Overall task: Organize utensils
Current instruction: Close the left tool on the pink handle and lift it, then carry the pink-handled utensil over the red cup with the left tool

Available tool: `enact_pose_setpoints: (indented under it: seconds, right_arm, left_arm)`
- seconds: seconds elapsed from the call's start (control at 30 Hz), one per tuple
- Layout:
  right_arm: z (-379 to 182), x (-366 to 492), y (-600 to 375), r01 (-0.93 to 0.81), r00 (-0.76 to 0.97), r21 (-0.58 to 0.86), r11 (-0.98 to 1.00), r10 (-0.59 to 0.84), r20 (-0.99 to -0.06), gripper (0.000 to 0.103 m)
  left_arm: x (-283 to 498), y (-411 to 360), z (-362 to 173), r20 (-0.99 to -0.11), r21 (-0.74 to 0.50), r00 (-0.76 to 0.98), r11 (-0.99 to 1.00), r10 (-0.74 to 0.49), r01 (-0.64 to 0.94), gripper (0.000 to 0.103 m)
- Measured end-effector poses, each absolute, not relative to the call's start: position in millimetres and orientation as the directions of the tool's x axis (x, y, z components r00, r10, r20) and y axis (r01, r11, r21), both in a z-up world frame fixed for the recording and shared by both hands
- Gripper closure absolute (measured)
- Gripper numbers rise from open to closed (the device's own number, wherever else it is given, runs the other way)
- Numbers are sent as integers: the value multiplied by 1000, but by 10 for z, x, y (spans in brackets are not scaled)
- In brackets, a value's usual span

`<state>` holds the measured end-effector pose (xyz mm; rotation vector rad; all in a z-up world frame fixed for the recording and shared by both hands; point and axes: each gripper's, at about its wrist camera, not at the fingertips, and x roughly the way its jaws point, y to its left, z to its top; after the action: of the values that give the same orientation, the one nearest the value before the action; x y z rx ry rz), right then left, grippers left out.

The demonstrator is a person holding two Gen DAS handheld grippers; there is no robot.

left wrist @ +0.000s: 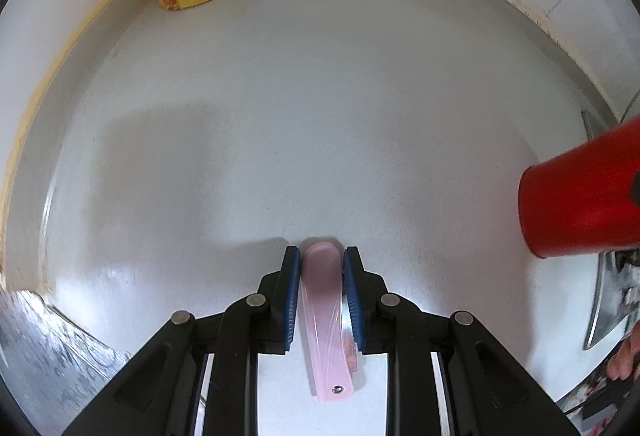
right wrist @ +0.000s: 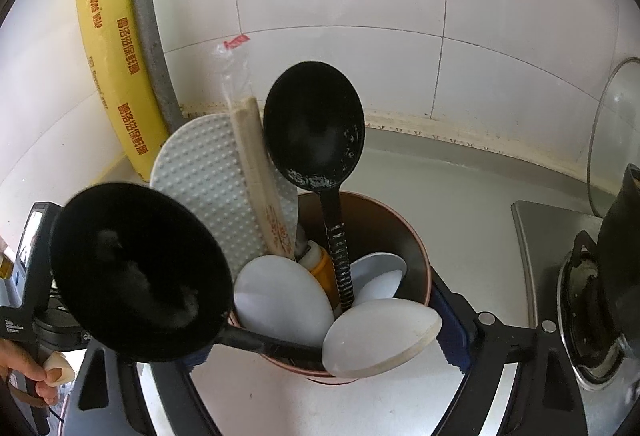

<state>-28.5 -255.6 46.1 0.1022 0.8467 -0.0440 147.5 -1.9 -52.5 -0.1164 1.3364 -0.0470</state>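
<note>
While clamping the pink utensil handle [left wrist: 326, 312] just above the table [left wrist: 280, 136], left gripper [left wrist: 321, 300] risks slippage; right gripper [right wrist: 320, 352], jaws apart, straddles crowded red holder [right wrist: 404, 232], may topple it.

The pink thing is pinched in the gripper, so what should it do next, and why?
Probably carry the pink plastic handle, pinched in the left gripper, right toward the red cup. The other utensils already stand in that cup, and this one is still over bare white counter.
</note>
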Motion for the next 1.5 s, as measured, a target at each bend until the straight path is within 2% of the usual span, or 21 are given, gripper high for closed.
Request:
enact_pose_setpoints:
  seconds: [0.17, 0.6, 1.07, 1.3, 1.5]
  right_arm:
    - [470, -334, -2537, 80, 660, 74, 994, 3, -751, 13]
    - [491, -526, -2307, 54, 658, 79, 995, 24, -753, 13]
    - [502, -658, -2209, 30, 658, 83, 996, 43, -752, 13]
    - [526, -652, -2190, 26, 656, 79, 997, 43, -753, 13]
    - [521, -656, -2203, 23, 655, 80, 997, 46, -754, 13]
  left_arm:
    - [1411, 55, -604, -963, -128, 247, 991, -112, -48, 81]
    - [1298, 112, -100, -915, -156, 378, 988, -138, -19, 81]
    - [1123, 78, 900, -797, -183, 575, 981, -185, 62, 81]
    - [985, -136, 1609, -696, -205, 671, 966, -257, 157, 81]
    - [841, -356, 1991, -617, -209, 710, 940, -340, 268, 81]
